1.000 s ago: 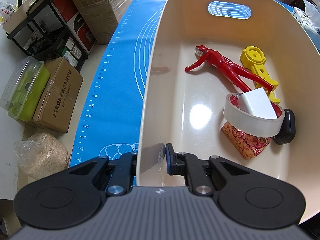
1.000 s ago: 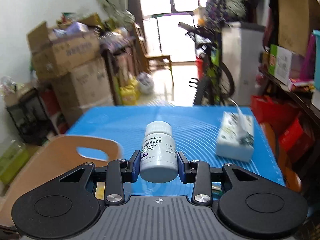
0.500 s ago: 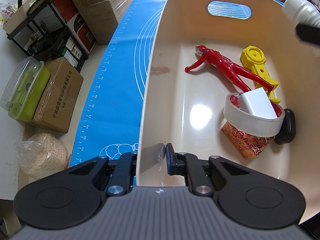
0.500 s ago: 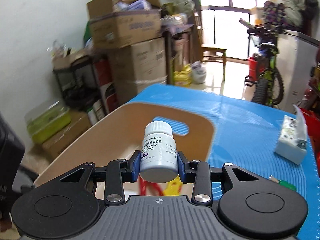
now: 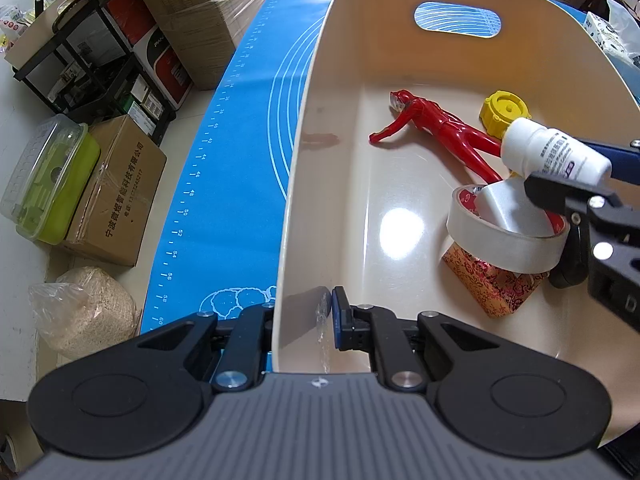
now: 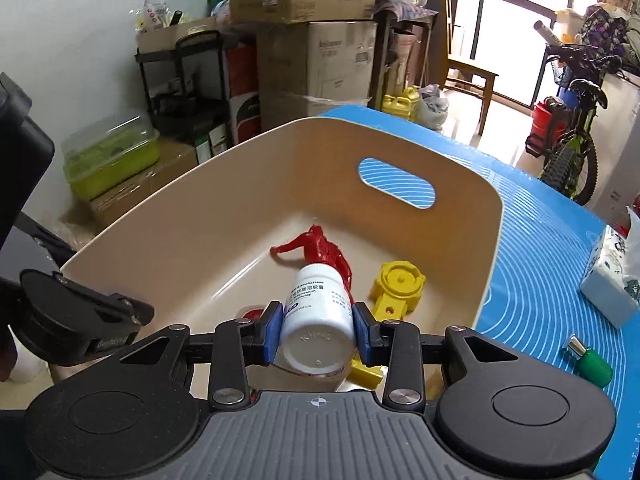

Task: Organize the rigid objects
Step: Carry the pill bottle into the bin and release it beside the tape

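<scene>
A cream plastic bin point(image 5: 312, 128) stands on a blue mat point(image 5: 240, 160). My left gripper point(image 5: 304, 316) is shut on the bin's near wall, one finger inside and one outside. My right gripper point(image 6: 318, 328) is shut on a white pill bottle point(image 6: 316, 300), which is tilted cap-forward over the bin's inside. From the left wrist the bottle point(image 5: 552, 152) hangs above a tape roll point(image 5: 504, 236). Also in the bin lie a red figure point(image 5: 436, 128), a yellow toy point(image 5: 504, 114), a red-gold patterned box point(image 5: 492, 284) and a black object point(image 5: 572, 256).
To the right of the bin, a tissue pack point(image 6: 612, 280) and a small green bottle point(image 6: 592, 364) lie on the mat. Cardboard boxes point(image 5: 116, 196), a green lidded container point(image 5: 52, 184) and a black rack point(image 5: 92, 60) crowd the floor left of the table. A bicycle point(image 6: 572, 160) stands behind.
My right gripper has carried the pill bottle leftward and down from above the mat to over the bin, tilting it forward; it entered the left wrist view. The left gripper has stayed put.
</scene>
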Action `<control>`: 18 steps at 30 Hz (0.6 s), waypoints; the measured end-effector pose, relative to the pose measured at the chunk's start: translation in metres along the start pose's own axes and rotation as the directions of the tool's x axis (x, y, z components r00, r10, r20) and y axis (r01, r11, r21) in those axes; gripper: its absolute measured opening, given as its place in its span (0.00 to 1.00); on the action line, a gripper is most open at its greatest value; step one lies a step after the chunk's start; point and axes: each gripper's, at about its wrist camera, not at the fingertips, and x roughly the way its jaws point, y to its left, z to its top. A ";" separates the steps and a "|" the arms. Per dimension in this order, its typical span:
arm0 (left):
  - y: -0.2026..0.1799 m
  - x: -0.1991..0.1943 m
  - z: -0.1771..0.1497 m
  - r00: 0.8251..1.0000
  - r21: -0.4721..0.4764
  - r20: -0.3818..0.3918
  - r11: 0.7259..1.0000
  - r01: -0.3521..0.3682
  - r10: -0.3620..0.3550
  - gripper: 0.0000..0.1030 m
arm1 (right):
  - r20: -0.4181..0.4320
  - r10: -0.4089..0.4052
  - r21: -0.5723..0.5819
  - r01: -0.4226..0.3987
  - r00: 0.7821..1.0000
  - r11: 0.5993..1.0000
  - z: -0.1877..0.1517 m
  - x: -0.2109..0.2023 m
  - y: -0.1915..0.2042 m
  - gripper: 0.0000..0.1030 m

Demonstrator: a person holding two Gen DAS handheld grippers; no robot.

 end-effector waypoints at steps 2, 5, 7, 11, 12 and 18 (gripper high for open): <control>0.000 0.000 0.000 1.000 0.000 0.000 1.000 0.000 0.000 0.15 | -0.007 0.009 0.004 -0.009 1.000 1.000 0.002 0.000 0.000 0.44; 0.000 0.000 0.000 1.000 0.000 0.000 1.000 -0.001 0.001 0.15 | -0.006 0.023 0.021 -0.023 1.000 1.000 0.004 -0.003 -0.006 0.49; 0.001 0.000 0.000 1.000 0.001 0.000 1.000 -0.002 0.002 0.15 | -0.002 0.034 0.038 -0.034 0.999 0.999 0.004 -0.006 -0.009 0.50; 0.001 0.000 0.001 1.000 0.002 0.000 1.000 -0.002 0.002 0.15 | 0.013 0.050 0.059 -0.050 0.999 0.997 0.006 -0.013 -0.016 0.51; 0.001 -0.001 0.001 1.000 0.002 0.000 1.000 -0.002 0.002 0.15 | 0.020 0.053 0.064 -0.054 0.998 0.996 0.006 -0.015 -0.017 0.51; 0.004 -0.002 0.002 1.000 0.004 0.000 1.000 -0.006 0.006 0.16 | 0.048 0.056 0.087 -0.060 0.997 0.994 0.009 -0.024 -0.025 0.51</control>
